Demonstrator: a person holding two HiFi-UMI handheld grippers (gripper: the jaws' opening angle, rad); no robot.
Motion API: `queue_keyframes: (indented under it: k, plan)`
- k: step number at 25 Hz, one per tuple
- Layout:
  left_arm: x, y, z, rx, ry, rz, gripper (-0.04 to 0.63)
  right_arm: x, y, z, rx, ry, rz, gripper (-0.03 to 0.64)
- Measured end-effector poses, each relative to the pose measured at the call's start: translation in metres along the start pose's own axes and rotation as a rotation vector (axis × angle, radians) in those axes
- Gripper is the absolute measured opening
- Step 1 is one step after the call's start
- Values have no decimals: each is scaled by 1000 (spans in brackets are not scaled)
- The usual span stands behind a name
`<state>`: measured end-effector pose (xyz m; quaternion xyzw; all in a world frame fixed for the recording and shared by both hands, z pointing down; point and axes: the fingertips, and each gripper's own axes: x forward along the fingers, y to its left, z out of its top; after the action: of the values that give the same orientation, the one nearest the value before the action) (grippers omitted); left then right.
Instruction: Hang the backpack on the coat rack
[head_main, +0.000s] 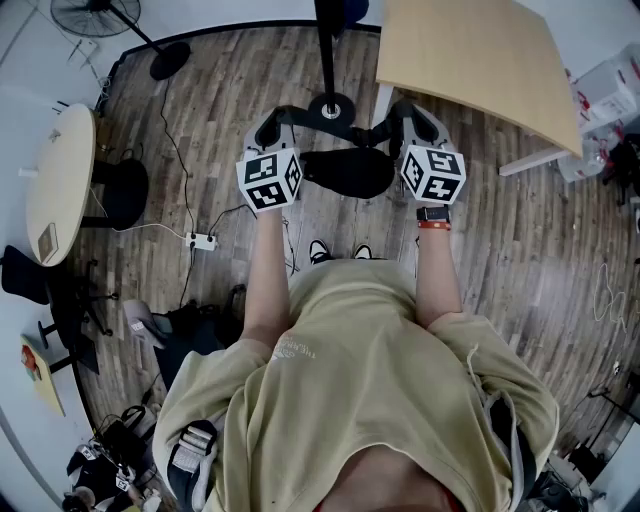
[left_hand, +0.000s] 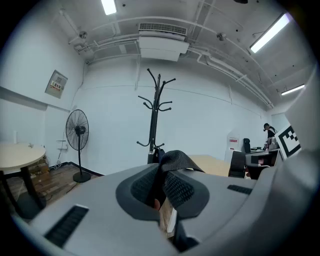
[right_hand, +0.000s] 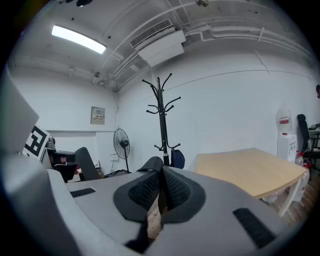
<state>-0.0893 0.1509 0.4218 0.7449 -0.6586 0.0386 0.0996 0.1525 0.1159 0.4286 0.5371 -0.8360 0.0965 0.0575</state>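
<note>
Backpack (head_main: 345, 172) hangs between the two tools: left gripper (left_hand: 162, 186) is clamped on its left strap (left_hand: 176, 159), right gripper (right_hand: 160, 192) on its right strap (right_hand: 149, 165). Coat rack (right_hand: 162, 115) stands ahead of both.

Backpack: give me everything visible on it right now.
The backpack is black, fabric by the look: a rounded body seen from above, hanging between both hands, close before the coat rack. Woven webbing straps run up from it. The left hand-held gripper and the right hand-held gripper are each shut on a strap. Nothing else visibly touches it.
</note>
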Motion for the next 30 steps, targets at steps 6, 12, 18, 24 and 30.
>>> queue_keyframes:
  k: [6, 12, 18, 24, 30]
  plan:
    - [9, 9, 5, 20, -17, -5, 28, 11, 8, -2, 37, -25, 5, 17]
    - [5, 8, 8, 2, -23, 10, 28, 12, 20, 2, 23, -17, 40, 17]
    - [-6, -6, 3, -12, -35, 28, 28, 0, 13, 1, 31, -21, 54, 17]
    - [-15, -20, -6, -22, -44, 44, 28, -5, 6, -5, 44, -31, 85, 17]
    - [-6, -13, -22, -45, -27, 64, 28, 9, -1, -20, 65, -19, 91, 18]
